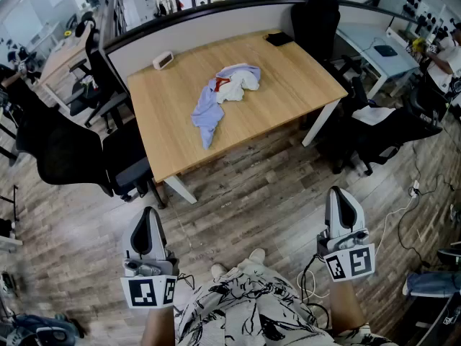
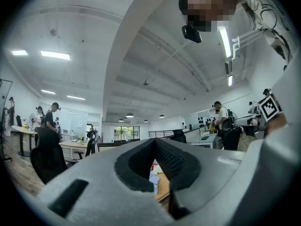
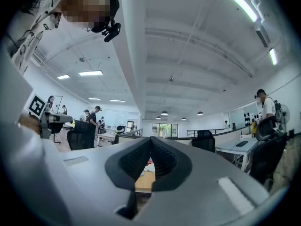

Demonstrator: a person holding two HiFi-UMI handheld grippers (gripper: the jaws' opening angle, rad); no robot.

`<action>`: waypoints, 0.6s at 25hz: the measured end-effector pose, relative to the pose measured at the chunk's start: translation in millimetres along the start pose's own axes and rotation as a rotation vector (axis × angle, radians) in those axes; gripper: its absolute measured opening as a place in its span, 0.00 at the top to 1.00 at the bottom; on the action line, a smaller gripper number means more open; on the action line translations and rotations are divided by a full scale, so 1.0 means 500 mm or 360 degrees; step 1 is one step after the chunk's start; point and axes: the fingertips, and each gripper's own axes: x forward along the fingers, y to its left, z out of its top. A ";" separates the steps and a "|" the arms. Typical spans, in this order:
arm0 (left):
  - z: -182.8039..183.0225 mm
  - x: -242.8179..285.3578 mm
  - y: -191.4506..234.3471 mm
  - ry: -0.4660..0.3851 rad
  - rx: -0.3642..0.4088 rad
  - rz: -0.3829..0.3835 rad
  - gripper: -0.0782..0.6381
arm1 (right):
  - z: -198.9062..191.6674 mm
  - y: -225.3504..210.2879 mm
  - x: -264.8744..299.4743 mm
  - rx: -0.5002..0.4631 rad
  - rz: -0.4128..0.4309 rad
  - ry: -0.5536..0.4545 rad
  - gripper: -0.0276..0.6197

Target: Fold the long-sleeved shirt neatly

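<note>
Long-sleeved shirt [image 1: 223,96] lies crumpled on the desk [image 1: 288,78], its sleeves indistinguishable.

Black-and-white patterned top [image 1: 245,308] — grey hand-held grippers [image 1: 149,212] [image 1: 338,192].

Left hand-held gripper [image 1: 149,215], right hand-held gripper [image 1: 339,193]: level, jaws closed, empty.

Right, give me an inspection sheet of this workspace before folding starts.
Surface: wooden table, mostly bare.
Job's things: shirt, crumpled heap mid-table, unfolded.
Clutter: small white device at the back-left edge; dark item at the back-right corner.
Grippers: left gripper and right gripper both shut, empty, over the floor short of the table.
Cables: white cable on the floor at right.
Surroundings: black chairs on both sides; plank floor.
</note>
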 end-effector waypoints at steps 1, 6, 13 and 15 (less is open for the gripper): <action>0.000 0.000 -0.001 0.0003 0.0000 -0.0001 0.89 | 0.000 0.000 0.000 0.0000 0.0000 0.0001 0.96; -0.004 0.001 -0.002 0.0010 -0.0007 -0.0002 0.89 | 0.001 0.000 0.000 -0.0014 -0.0005 0.0011 0.96; -0.013 0.002 -0.003 0.0039 -0.0016 0.0001 0.89 | 0.012 0.004 -0.005 0.0095 0.0036 -0.0071 0.96; -0.013 0.003 -0.005 0.0042 -0.0020 -0.0005 0.89 | 0.013 0.006 -0.006 0.0090 0.0042 -0.0078 0.96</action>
